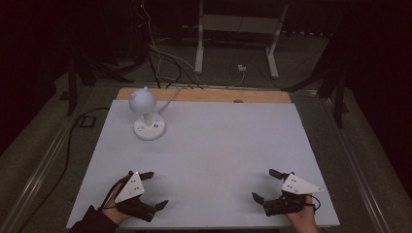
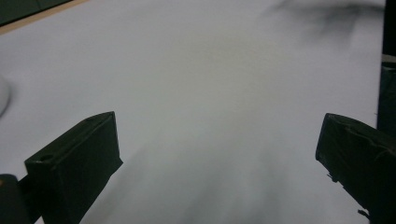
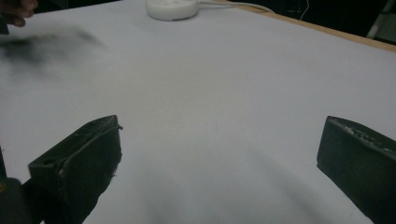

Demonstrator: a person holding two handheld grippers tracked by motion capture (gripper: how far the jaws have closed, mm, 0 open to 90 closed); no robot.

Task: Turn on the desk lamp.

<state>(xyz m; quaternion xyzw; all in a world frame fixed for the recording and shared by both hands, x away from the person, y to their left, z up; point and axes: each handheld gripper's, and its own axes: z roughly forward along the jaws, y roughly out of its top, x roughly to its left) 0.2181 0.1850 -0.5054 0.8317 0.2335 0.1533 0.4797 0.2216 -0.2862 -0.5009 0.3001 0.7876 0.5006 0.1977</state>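
Note:
A small white desk lamp (image 1: pixel 147 115) with a round head and round base stands on the white table sheet (image 1: pixel 214 150) at the far left; its base (image 3: pixel 171 8) lies at the top of the right gripper view. My left gripper (image 1: pixel 154 189) rests near the front left edge, jaws wide apart with bare sheet between them (image 2: pixel 215 154). At the front right my right gripper (image 1: pixel 268 185) is likewise open over bare sheet (image 3: pixel 219 154). Both grippers point toward the table's middle. Neither holds anything.
A white cord (image 1: pixel 171 98) runs from the lamp over the table's wooden back edge (image 1: pixel 204 95). Beyond the table are cables on the floor and a white stand's legs (image 1: pixel 235 43). A dark cable (image 1: pixel 68 145) trails along the left side.

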